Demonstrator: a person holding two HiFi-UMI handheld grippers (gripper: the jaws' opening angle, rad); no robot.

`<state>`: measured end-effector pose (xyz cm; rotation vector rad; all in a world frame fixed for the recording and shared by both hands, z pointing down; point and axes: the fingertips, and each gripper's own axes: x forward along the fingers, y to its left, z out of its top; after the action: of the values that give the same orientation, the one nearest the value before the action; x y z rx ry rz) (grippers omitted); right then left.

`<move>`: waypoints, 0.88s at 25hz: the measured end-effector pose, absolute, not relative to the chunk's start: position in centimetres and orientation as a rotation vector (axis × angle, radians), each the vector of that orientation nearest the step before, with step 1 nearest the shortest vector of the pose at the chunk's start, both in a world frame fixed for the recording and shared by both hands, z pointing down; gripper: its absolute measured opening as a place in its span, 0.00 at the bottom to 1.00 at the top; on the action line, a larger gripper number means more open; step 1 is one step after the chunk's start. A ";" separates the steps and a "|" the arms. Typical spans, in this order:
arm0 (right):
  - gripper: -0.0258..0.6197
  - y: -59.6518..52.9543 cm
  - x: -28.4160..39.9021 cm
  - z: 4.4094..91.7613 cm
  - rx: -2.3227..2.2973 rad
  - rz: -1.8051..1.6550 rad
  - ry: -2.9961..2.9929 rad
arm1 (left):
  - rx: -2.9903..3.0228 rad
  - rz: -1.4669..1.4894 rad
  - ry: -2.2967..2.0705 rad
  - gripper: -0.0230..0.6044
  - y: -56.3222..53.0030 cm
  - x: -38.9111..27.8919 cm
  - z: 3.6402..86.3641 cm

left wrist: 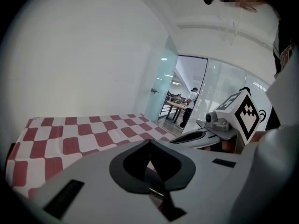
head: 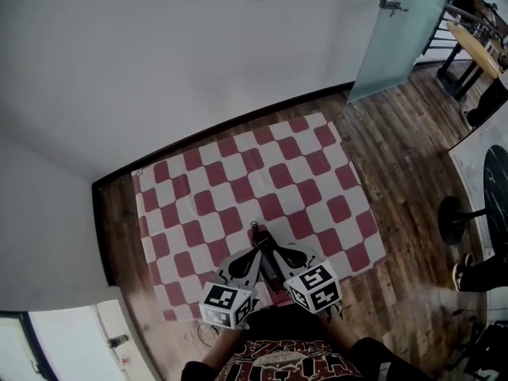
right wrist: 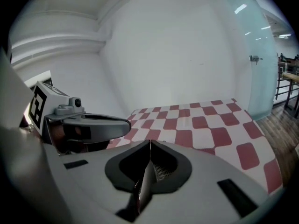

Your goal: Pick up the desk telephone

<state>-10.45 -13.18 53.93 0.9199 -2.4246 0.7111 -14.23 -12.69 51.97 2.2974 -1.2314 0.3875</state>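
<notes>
Clenched and empty, the left hand-held gripper [left wrist: 150, 144] and right hand-held gripper [right wrist: 150, 144] hover lower-centre over the red-and-white checked cloth [head: 262, 173]; no telephone visible to grasp.

Left gripper [left wrist: 150, 144], right gripper [right wrist: 150, 144] side by side, tips converging, angled downward; jaws of both pressed together.

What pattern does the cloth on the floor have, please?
Red-and-white checks on the cloth; head view.
</notes>
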 end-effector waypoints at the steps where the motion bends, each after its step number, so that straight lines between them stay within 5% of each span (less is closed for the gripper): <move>1: 0.07 -13.0 -10.5 54.4 0.927 0.718 -2.408 | 2.299 0.390 -1.215 0.04 -12.5 -14.4 52.3; 22: 0.07 -10.7 -11.0 59.4 0.978 0.629 -2.228 | 2.341 0.404 -0.990 0.04 -10.4 -15.3 56.0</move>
<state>-10.99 -10.73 59.45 0.9783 -2.2281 0.6291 -15.33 -10.43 56.02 2.3409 -0.9895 0.4043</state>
